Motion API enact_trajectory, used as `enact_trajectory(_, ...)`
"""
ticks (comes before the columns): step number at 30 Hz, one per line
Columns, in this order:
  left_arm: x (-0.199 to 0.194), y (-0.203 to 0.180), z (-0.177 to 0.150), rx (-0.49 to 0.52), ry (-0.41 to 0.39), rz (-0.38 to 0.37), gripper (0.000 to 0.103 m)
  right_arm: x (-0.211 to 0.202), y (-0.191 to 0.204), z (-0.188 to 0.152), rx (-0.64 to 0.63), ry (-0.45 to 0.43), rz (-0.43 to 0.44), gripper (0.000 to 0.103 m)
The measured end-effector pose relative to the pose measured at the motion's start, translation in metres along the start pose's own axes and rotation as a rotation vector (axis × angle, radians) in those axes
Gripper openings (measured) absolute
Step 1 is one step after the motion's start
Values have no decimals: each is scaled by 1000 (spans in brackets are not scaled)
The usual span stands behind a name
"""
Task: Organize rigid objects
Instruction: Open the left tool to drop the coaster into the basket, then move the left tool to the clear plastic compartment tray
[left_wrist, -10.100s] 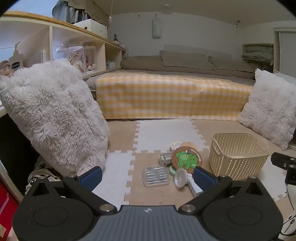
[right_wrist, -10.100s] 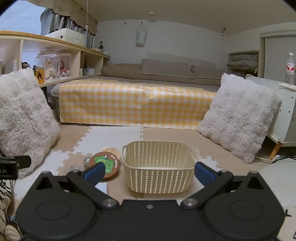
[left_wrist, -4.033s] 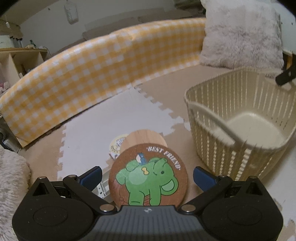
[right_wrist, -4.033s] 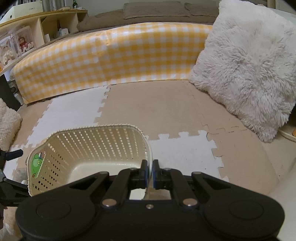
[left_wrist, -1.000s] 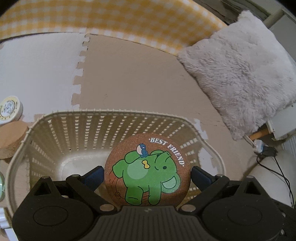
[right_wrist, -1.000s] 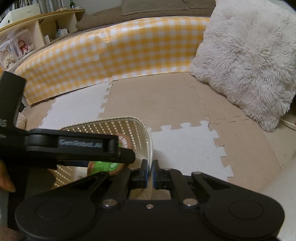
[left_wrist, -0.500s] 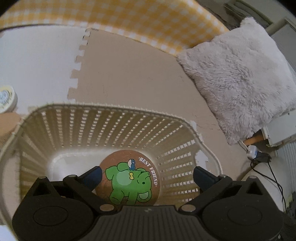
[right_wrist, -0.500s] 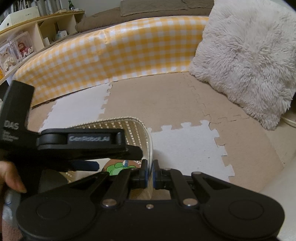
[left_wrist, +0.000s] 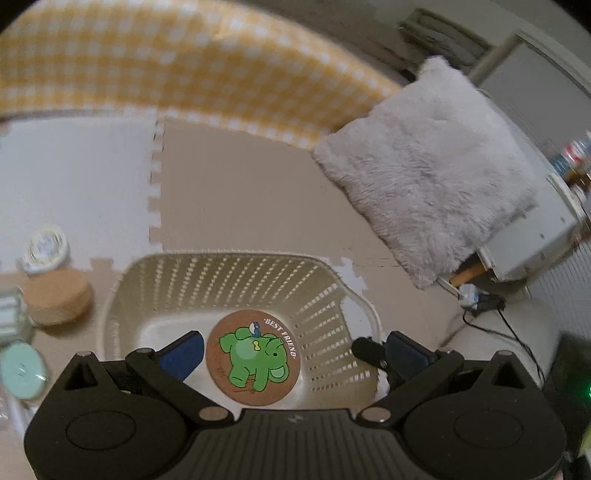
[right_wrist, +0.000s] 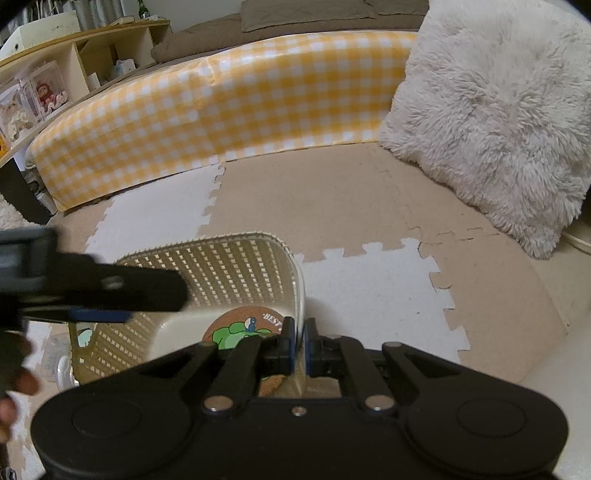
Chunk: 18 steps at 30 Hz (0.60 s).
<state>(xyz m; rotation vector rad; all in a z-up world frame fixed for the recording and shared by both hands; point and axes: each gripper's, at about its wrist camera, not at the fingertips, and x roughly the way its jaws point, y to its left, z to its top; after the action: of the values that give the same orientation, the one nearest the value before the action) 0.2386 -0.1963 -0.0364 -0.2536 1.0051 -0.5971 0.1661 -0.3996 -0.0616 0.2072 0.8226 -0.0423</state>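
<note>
coaster: the cork coaster with the green elephant is lying flat on the floor of the basket, near the right wall, clear of both claws
step: drop-off looks done for this one, so I'd call it one item in and several to go
left claw: left claw is spread wide with nothing between the blue pads, hanging above the basket opening
right claw: right claw is clenched on the basket's rim, looks like it's pinning the basket so it can't slide on the foam floor mat
next move: my guess is the left claw heads out to the stuff at 9 o'clock of the basket, while the right one keeps its pinch on the rim
leftovers: plain cork disc, a small round white tin at about 10 o'clock, and a mint-green round thing at 8 o'clock, all blurry
writing: "BEST FRIEND" arcs along the coaster's upper right edge; the tin label is too smeared to read
around: furry white cushion at 2 o'clock, yellow gingham bed cover at 12
</note>
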Motion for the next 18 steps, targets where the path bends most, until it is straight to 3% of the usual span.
enact_trajectory(5, -39, -6, -8, 71, -60, -16, 103, 0, 0, 0, -4, 0, -2, 5)
enact_trajectory(9, -68, -3, -15, 118, -126, 19, 103, 0, 1, 0, -8, 1, -5, 5)
enact_trajectory(18, -102, 35, -35, 112, -247, 251, 103, -1, 3, 0, -18, 1, -13, 5)
